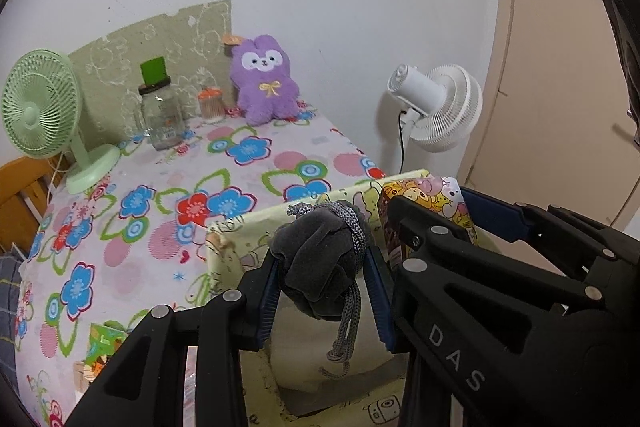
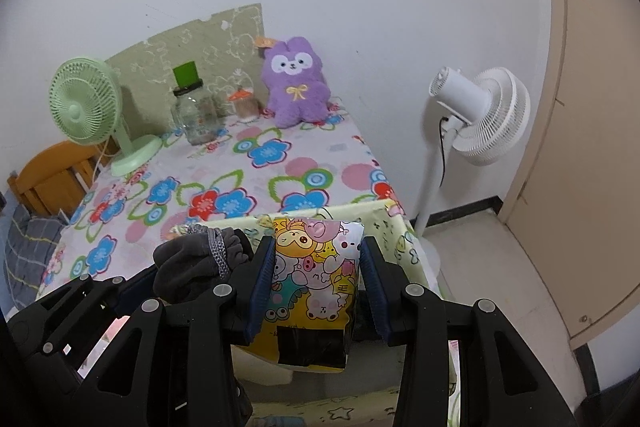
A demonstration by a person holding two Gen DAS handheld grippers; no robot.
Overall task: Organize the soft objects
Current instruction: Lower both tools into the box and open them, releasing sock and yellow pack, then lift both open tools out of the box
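My left gripper (image 1: 326, 283) pinched the grey pouch (image 1: 320, 263) and my right gripper (image 2: 316, 287) clamped the cartoon pack (image 2: 316, 267); both hung over the yellow bin (image 1: 240, 227) on the surface (image 1: 160, 187), seemingly for dropping in.

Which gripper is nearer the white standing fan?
Right. The right gripper, shut on the cartoon tissue pack, sits on the side of the white standing fan. The left gripper, holding the grey pouch, is farther from it, beyond the right one.
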